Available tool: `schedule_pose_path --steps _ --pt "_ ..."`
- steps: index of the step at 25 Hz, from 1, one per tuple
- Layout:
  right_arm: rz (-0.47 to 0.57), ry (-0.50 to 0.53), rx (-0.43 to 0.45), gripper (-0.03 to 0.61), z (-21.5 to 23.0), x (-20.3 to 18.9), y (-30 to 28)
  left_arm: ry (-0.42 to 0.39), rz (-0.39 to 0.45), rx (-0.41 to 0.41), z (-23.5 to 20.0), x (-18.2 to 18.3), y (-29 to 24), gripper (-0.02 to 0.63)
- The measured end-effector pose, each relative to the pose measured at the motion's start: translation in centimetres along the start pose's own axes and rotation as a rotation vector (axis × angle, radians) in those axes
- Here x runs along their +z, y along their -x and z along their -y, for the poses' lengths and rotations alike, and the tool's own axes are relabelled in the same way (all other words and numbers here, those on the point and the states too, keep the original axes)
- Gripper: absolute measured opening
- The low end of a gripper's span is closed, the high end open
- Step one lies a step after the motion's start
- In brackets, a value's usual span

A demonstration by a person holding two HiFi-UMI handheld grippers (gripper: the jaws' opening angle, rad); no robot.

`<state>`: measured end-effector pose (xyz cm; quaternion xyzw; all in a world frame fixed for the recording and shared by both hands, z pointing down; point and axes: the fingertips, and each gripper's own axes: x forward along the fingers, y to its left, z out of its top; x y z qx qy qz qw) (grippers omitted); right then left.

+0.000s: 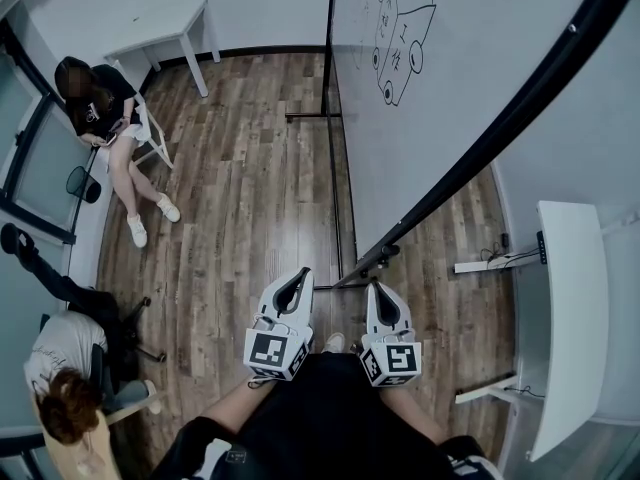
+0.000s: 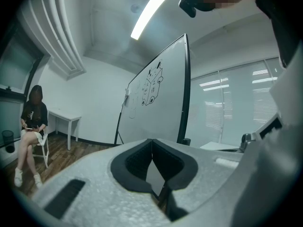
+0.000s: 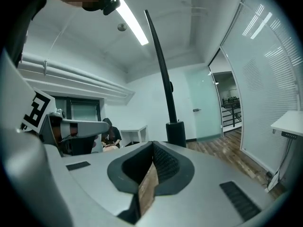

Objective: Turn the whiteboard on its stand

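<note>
Glossy white whiteboard [image 1: 450,78], thin black frame [image 1: 480,138]

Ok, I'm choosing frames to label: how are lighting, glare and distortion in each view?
Head view: even light, no glare, fisheye bends the whiteboard and its frame. Left gripper view: ceiling light blown out, dark vignette at the corners. Right gripper view: ceiling light glares too, blinds curve strongly.

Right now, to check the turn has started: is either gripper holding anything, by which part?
Nothing is held: the left gripper and the right gripper are both shut and empty.
</note>
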<state>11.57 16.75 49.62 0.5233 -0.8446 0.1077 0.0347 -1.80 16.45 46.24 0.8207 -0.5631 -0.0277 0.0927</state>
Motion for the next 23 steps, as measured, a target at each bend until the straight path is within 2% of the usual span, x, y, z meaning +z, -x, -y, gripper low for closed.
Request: schedule_pose_path --steps 23 --pt "-0.013 -0.006 0.002 0.012 0.35 -0.88 0.36 0.008 -0.006 -0.005 0.47 -0.31 -0.02 0.017"
